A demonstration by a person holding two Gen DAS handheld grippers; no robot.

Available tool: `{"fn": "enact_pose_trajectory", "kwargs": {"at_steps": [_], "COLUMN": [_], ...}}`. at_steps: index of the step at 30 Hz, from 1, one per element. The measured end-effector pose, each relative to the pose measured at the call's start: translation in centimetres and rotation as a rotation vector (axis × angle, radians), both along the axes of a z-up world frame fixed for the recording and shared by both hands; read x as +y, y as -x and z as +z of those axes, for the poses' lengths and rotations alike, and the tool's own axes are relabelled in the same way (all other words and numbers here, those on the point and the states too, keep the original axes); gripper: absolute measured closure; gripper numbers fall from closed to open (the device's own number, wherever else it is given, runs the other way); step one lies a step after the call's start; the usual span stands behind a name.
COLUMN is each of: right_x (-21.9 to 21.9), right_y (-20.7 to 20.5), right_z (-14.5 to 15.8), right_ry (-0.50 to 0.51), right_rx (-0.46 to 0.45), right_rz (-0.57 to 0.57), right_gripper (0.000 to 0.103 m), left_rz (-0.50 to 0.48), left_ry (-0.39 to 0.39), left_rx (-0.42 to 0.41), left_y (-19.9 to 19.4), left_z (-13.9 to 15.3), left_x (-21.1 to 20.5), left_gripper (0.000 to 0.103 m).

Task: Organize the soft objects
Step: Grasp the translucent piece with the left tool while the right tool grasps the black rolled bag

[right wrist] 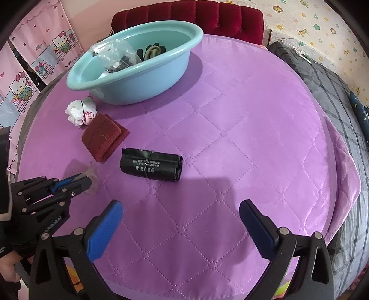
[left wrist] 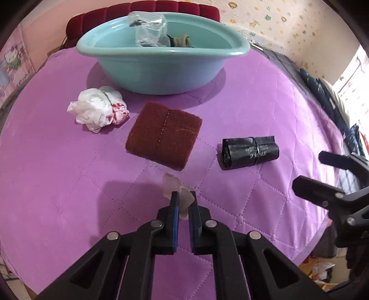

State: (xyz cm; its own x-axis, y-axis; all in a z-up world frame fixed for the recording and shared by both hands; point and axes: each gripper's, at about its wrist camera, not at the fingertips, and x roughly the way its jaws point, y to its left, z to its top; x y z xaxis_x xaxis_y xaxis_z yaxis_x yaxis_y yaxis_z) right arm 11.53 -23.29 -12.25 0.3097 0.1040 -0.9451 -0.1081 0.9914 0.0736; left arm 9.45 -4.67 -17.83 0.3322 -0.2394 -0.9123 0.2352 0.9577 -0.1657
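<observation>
My left gripper [left wrist: 183, 195] is shut on a small crumpled clear plastic piece [left wrist: 173, 184] lying on the purple quilted cover; it shows at the left of the right wrist view as left gripper [right wrist: 88, 181] with the clear plastic [right wrist: 91, 172] at its tips. My right gripper [right wrist: 181, 205] stands open above bare cover, nothing between its fingers, and it enters the left wrist view at the right edge [left wrist: 306, 170]. A black rolled bag [right wrist: 151, 167] [left wrist: 250, 152], a dark red folded cloth [left wrist: 162, 135] [right wrist: 103, 139] and a white crumpled bag [left wrist: 98, 110] [right wrist: 80, 110] lie on the cover.
A light blue basin [left wrist: 161, 69] [right wrist: 138, 80] at the back holds a clear bag and dark green items. A red padded chair [right wrist: 189, 16] stands behind the table. The purple cover's edge [right wrist: 334, 207] drops off at the right, with grey plaid fabric beyond.
</observation>
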Motion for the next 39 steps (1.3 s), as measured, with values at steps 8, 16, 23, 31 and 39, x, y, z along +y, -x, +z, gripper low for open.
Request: {"fn": "enact_pose_trajectory", "kwargs": {"at_steps": [8, 16, 23, 31, 39], "right_x": [0.7, 1.6, 2.8, 4.5, 6.0], "right_y": [-0.7, -1.9, -4.1, -6.5, -7.4], "right_z": [-0.2, -0.9, -1.6, -3.5, -5.4], "right_ry": [-0.005, 0.008, 0.026, 0.045, 0.061], "right_rx": [0.007, 0.037, 0.064, 0.131, 0.184], "right_rz": [0.043, 0.146, 0.282, 0.458, 0.528], "right_gripper": [0.0, 0.0, 0.0, 0.0, 0.001], "left_rz": [0.016, 0.05, 0.076, 0.108, 0.14], "left_ry": [-0.002, -0.009, -0.019, -0.03, -0.033], "left_rx": [-0.003, -0.01, -0.012, -0.015, -0.019], "left_y": [0.8, 1.6, 1.9, 2.1, 2.0], "left_z": [0.9, 1.9, 2.3, 2.6, 2.9], "left_x": [0.6, 2.0, 2.4, 3.1, 3.5], "left_gripper": [0.097, 0.097, 0.097, 0.096, 0.096]}}
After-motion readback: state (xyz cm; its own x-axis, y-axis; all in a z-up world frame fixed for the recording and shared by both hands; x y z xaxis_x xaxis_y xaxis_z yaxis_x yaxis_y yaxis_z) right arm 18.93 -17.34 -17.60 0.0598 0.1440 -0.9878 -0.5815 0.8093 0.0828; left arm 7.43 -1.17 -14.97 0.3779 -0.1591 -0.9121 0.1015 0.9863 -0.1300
